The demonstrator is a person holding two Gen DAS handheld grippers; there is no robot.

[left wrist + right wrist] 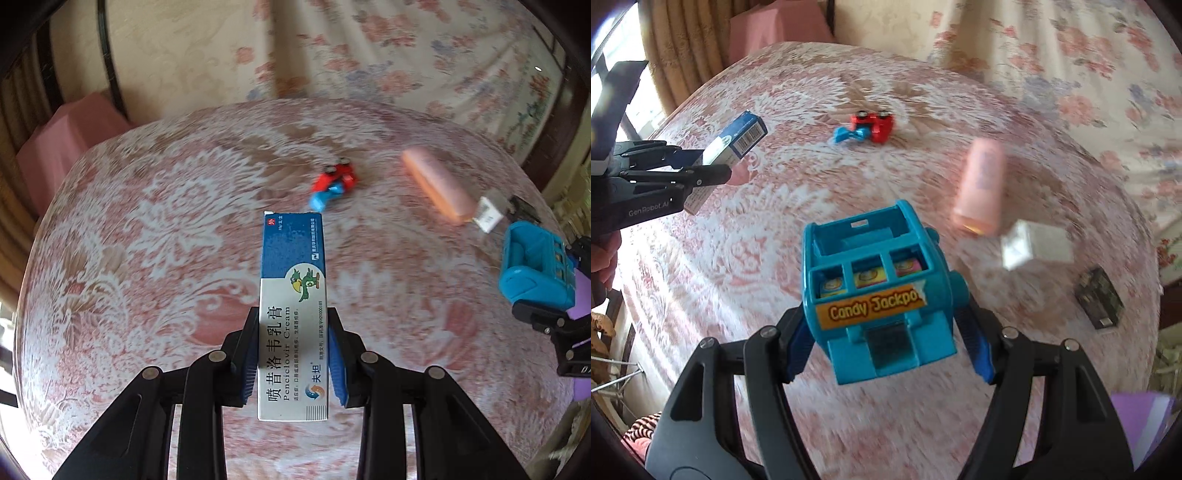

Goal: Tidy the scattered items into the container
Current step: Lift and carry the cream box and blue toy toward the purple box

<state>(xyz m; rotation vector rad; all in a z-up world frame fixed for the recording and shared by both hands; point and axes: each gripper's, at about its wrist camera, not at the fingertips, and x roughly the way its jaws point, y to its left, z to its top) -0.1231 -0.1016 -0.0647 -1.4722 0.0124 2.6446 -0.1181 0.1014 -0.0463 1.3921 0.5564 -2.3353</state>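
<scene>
Overhead, the left claw is pinched tight on a flat cardboard cream box above the lace-patterned tabletop — mid-tabletop lies a glossy red-and-blue toy car — while the right claw, half spread, grips a blocky turquoise plastic candy machine.

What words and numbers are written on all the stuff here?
"Penciclovir Cream", "喷昔洛韦乳膏", "夫坦": blue-and-white cardboard medicine box held in the left gripper.
"Candy Jackpo", then torn: orange sticker on the turquoise plastic toy slot machine.
"GenRobot.AI": black left gripper body.
The box's small print, barcode digits and the pink tube are too blurred.
</scene>
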